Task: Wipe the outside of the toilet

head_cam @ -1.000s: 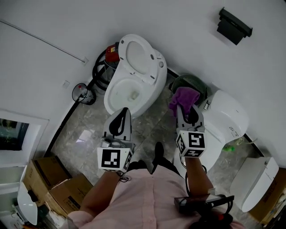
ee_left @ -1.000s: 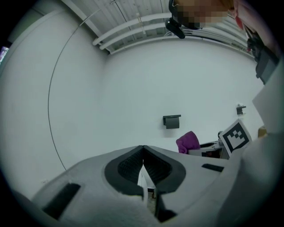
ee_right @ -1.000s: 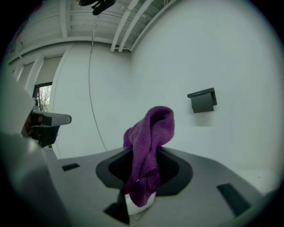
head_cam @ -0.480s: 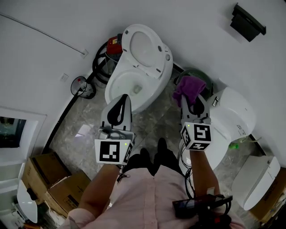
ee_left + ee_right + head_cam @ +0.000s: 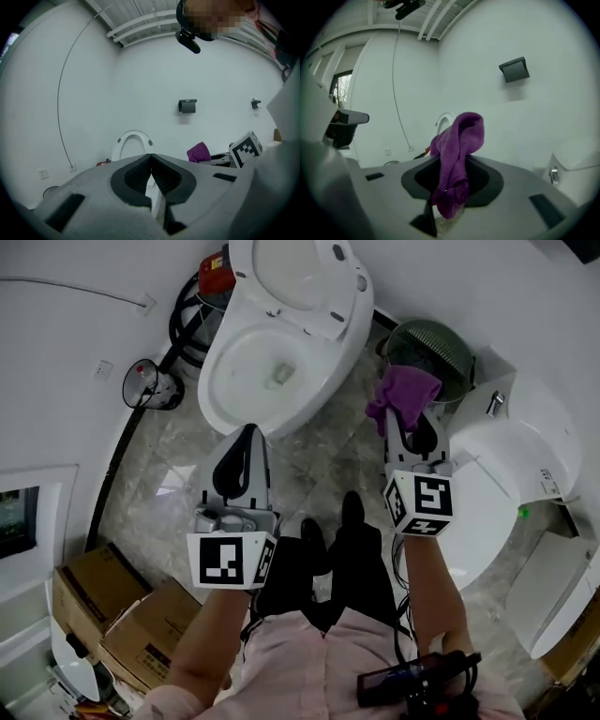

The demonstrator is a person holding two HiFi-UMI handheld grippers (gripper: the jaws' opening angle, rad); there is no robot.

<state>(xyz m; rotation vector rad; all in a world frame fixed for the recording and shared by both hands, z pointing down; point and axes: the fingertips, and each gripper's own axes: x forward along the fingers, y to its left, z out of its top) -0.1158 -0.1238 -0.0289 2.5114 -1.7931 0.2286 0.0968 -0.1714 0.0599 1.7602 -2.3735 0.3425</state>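
A white toilet (image 5: 246, 399) stands against the wall with its seat and lid (image 5: 309, 282) raised. My left gripper (image 5: 248, 435) hovers just in front of the bowl's near rim, shut with nothing in it. In the left gripper view the raised seat (image 5: 132, 143) shows beyond the closed left gripper (image 5: 151, 159). My right gripper (image 5: 403, 418) is shut on a purple cloth (image 5: 401, 396), held to the right of the toilet. That cloth (image 5: 456, 154) hangs out of the right gripper (image 5: 450, 176) in the right gripper view.
A dark bin (image 5: 433, 346) sits right of the toilet. A second white toilet (image 5: 497, 488) lies at the right. A plunger (image 5: 148, 385) and hoses (image 5: 192, 310) stand left of the bowl. Cardboard boxes (image 5: 103, 620) are at the lower left. My shoes (image 5: 328, 531) rest on the marble floor.
The head view has tilted down and closer, so the toilet sits higher in frame. Both grippers keep their grip states; the cloth stays held.
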